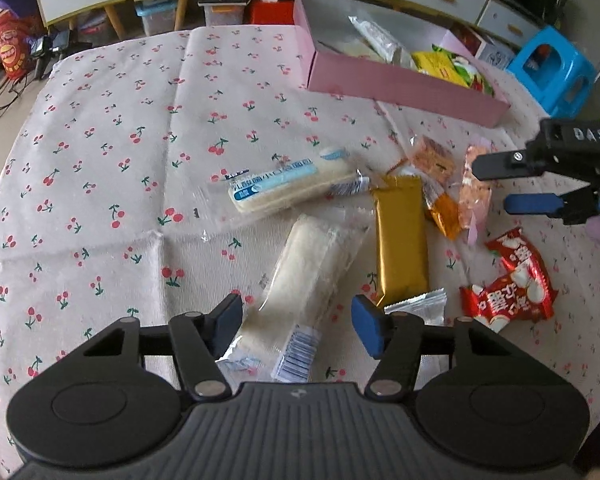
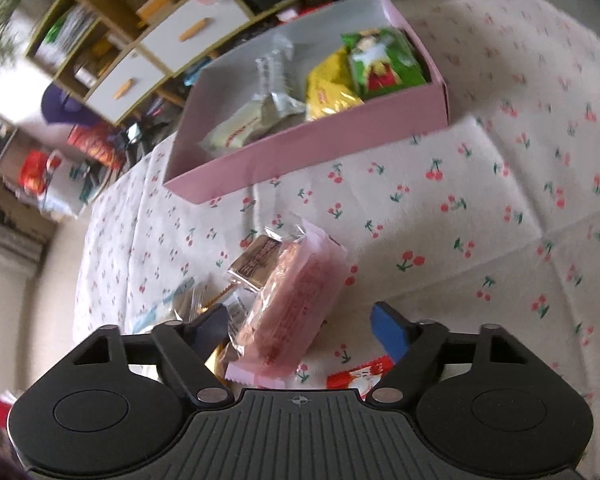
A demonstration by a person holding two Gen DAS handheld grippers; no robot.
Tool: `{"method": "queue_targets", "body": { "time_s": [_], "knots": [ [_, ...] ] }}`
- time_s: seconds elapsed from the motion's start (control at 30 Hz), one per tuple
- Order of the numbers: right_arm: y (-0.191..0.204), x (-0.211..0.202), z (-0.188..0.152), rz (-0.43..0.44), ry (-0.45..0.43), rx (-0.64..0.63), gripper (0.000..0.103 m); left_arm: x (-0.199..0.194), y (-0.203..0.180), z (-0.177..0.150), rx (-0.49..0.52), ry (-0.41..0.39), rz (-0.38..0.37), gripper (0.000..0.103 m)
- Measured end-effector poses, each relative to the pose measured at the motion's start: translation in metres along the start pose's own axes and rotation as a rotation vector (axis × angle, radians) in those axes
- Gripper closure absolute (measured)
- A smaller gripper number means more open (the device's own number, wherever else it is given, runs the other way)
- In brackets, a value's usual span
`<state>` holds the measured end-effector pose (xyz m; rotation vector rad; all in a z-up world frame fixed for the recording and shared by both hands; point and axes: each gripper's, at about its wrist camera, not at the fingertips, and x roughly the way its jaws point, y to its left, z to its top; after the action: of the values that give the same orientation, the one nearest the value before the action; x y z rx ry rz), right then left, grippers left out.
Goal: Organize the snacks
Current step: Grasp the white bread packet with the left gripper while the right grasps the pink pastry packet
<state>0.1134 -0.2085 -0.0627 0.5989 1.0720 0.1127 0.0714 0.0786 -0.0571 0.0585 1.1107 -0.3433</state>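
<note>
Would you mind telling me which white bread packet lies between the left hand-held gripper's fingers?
The plain clear-wrapped white bread packet, its barcode end towards the camera; the other packet, farther off, carries a light-blue label.

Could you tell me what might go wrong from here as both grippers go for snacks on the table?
The left gripper straddles the white bar near one end, so the slippery wrapper could droop or slide out. The right gripper straddles the pink wafer pack, which leans on the brown packet and could drag it along.

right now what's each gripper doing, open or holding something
Left gripper: open, fingers either side of the white bread packet, not gripping.
Right gripper: open around the pink wafer packet.
</note>
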Motion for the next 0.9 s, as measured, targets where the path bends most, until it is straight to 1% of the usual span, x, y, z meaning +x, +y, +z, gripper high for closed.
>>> {"method": "queue_targets", "body": {
  "time_s": [0.03,0.1,0.27,0.4,0.43,0.5,0.53,0.57,0.67,0.9],
  "knots": [
    [-0.002,0.003,0.0,0.004,0.007,0.019,0.034,0.0,0.0,0.001,0.005,0.002,0.003,0.047],
    [-0.005,0.007,0.0,0.007,0.018,0.044,0.037,0.0,-0.001,0.0,0.016,0.007,0.009,0.047],
    [-0.009,0.01,-0.001,0.011,0.02,0.069,0.039,0.004,-0.003,0.001,0.038,0.021,0.029,0.047],
    [-0.009,0.009,-0.004,0.007,0.013,0.06,0.05,0.005,-0.004,0.001,0.059,0.027,0.042,0.047],
    [-0.009,0.009,-0.004,0.01,0.013,0.057,0.057,0.005,-0.005,0.001,0.063,0.027,0.044,0.048],
    [-0.008,0.011,-0.005,0.021,0.025,0.06,0.064,0.006,-0.005,0.001,0.07,0.028,0.05,0.05],
    [-0.008,0.013,-0.005,0.021,0.027,0.061,0.065,0.005,-0.005,0.001,0.073,0.027,0.055,0.05],
    [-0.007,0.013,-0.005,0.018,0.024,0.056,0.065,0.005,-0.005,0.001,0.075,0.025,0.061,0.054],
    [-0.005,0.012,-0.006,0.011,0.02,0.046,0.067,0.004,-0.003,0.002,0.073,0.024,0.07,0.059],
    [-0.005,0.007,-0.003,0.011,0.008,0.052,0.067,0.001,0.0,0.002,0.049,0.023,0.062,0.063]
  ]
}}
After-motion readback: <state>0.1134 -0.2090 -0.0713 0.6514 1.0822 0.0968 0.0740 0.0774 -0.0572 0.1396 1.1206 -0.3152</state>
